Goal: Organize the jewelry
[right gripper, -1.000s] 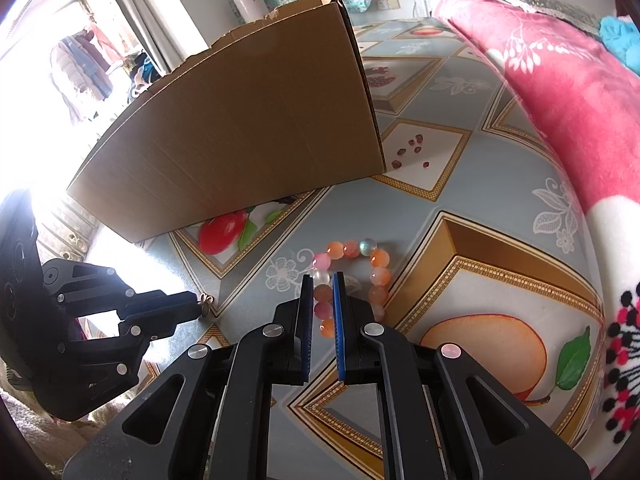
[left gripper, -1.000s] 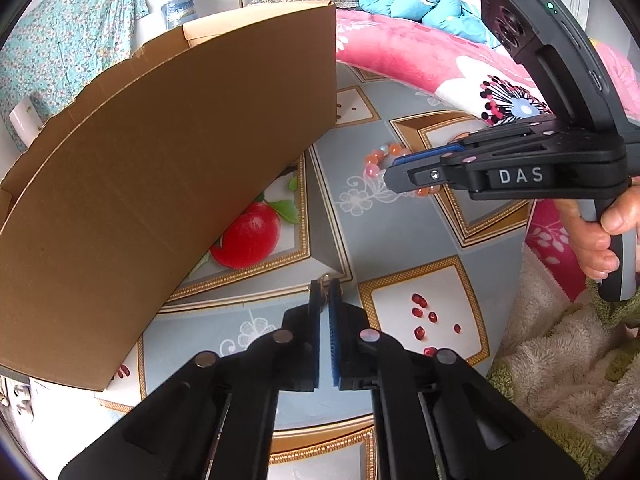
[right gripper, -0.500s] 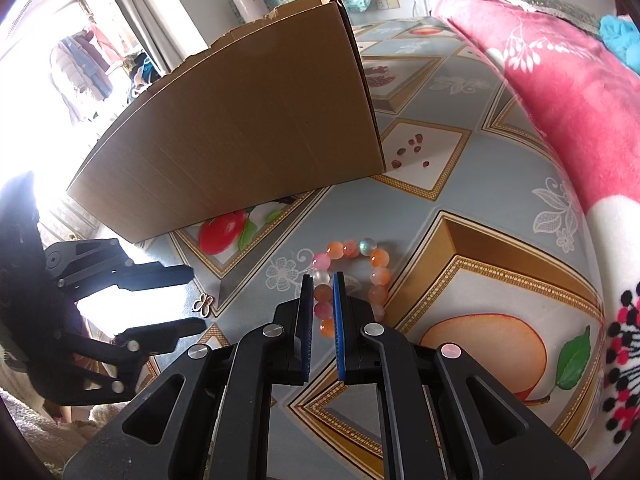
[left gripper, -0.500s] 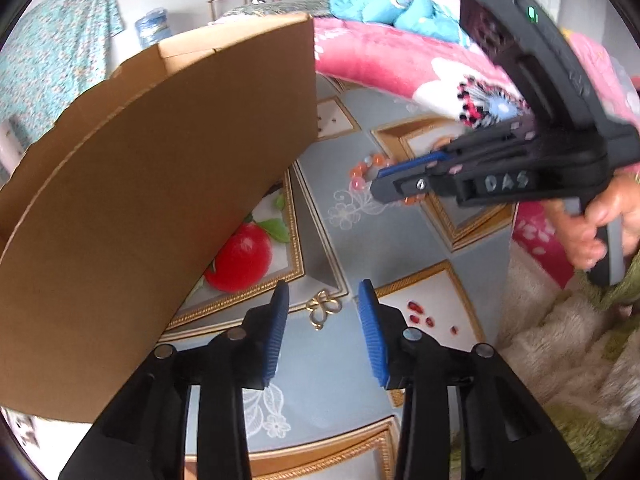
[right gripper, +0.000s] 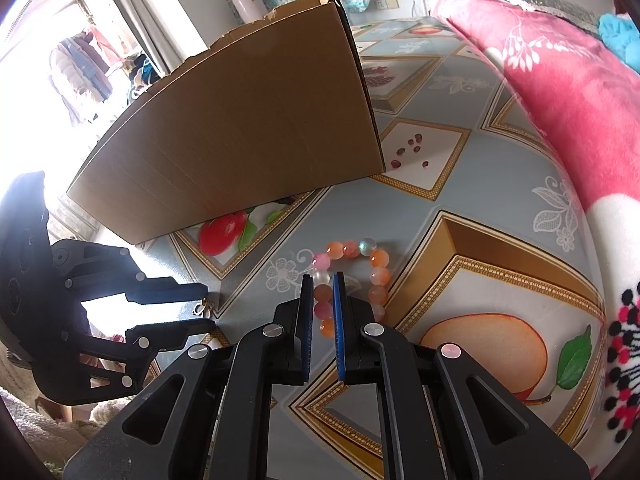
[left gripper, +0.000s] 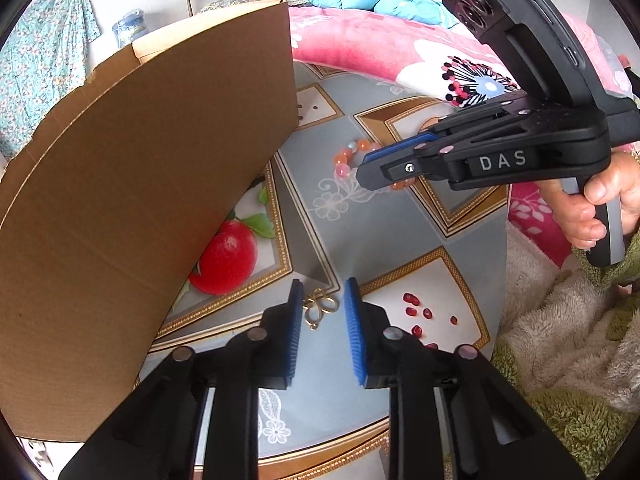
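Note:
A small gold clover-shaped ornament [left gripper: 318, 309] lies flat on the patterned mat, between the tips of my open left gripper [left gripper: 320, 294], untouched. It also shows in the right wrist view [right gripper: 203, 306] beside the left gripper [right gripper: 206, 307]. A bracelet of orange and pink beads [right gripper: 351, 276] lies on the mat. My right gripper [right gripper: 322, 282] is shut on its near side, with beads between the blue pads. In the left wrist view the right gripper [left gripper: 366, 168] hides part of the bracelet [left gripper: 352, 156].
A large brown cardboard box [left gripper: 132, 184] stands on the mat at the left, close to the ornament. A pink floral blanket [right gripper: 560, 80] borders the far side. A fluffy green-beige rug [left gripper: 568, 352] lies at the right. The mat has printed fruit pictures.
My left gripper has opened and let go of the gold ornament, which now lies on the mat between its tips. The right gripper has stayed on the bracelet.

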`<state>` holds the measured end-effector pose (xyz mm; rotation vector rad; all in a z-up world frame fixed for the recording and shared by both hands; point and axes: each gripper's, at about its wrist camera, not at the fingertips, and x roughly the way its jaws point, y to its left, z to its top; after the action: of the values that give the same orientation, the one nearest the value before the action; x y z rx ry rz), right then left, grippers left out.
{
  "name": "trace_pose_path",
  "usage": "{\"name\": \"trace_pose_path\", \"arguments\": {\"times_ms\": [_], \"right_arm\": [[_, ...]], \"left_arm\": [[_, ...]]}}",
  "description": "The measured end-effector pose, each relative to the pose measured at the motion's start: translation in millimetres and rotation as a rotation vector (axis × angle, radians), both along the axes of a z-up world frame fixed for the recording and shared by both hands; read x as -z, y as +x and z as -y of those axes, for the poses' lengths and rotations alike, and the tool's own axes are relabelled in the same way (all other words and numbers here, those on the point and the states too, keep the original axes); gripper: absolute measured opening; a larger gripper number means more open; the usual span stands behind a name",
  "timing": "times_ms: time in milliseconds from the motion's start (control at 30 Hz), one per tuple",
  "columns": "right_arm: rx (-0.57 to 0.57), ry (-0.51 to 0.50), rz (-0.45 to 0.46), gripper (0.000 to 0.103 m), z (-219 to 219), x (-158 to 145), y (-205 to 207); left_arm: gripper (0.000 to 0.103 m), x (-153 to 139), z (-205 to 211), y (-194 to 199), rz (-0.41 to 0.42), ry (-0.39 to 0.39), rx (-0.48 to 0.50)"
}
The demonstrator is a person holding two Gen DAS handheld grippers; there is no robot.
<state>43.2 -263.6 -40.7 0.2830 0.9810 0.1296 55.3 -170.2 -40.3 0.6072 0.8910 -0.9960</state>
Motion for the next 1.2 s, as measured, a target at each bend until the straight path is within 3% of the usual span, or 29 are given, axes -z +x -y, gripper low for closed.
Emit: {"name": "trace_pose_path", "arguments": {"times_ms": [200,700,733,967,1200], "right_arm": [[0.001,0.000,0.000,0.007,0.3,0.1,0.2],[0.000,0.001,0.001,0.007,0.1,0.0,0.0],[0.000,0.001,0.002,0.007,-0.1,-0.2,0.0],[0.010,0.005,0.039,0.007,2.4,-10.5,-3.6],[0.021,0.061,0.091,0.007,4.6,-27.9,-11.2]], "left_arm": [[0.011,0.0,0.9,-3.1,0.015,0.000,-0.007],[0.011,-5.8,2.0,-9.0,0.047,-0.015,-0.004],[0.000,-7.5,1.7,-8.7,0.051,-0.016,-0.008],[0.000,-26.2,-4.9,-8.3,0.062,-0.058,-0.039],[0.004,-22.9,-7.9,-11.9,-0.008,-0.048,-0.057]]}}
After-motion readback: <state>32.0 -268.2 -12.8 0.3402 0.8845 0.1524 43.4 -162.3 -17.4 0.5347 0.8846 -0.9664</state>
